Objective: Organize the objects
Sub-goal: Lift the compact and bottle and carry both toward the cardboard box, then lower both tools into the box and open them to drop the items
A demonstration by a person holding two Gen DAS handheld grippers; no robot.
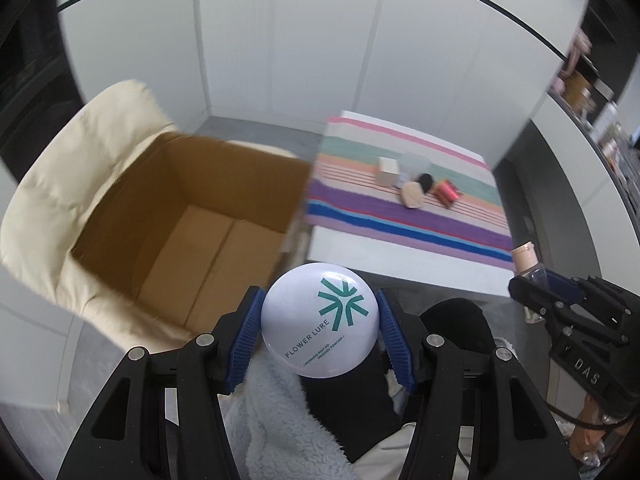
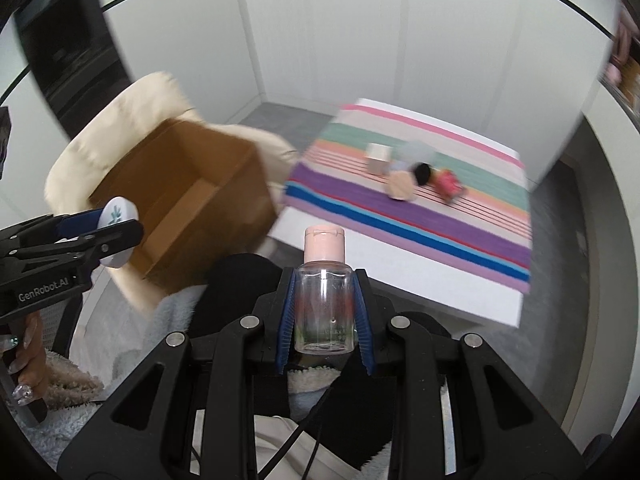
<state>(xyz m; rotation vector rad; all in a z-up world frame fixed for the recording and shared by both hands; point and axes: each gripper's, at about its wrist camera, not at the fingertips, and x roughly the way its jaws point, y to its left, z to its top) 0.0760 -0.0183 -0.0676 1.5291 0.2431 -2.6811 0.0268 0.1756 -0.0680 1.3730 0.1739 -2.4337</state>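
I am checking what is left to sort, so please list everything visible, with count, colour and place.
pressed powder compact: 1, white with teal logo, held in left gripper
bottle: 1, clear with pink cap, held in right gripper
cardboard box: 1, brown, open and empty, on cream cushion
striped cloth: 1, multicoloured, on white table
small items: about six, beige, pale, black, red, clustered on the cloth; too blurred to name
fleece garment: 1, pale blue, on the person's lap
hand: 1, with decorated nails, gripping the left gripper's handle
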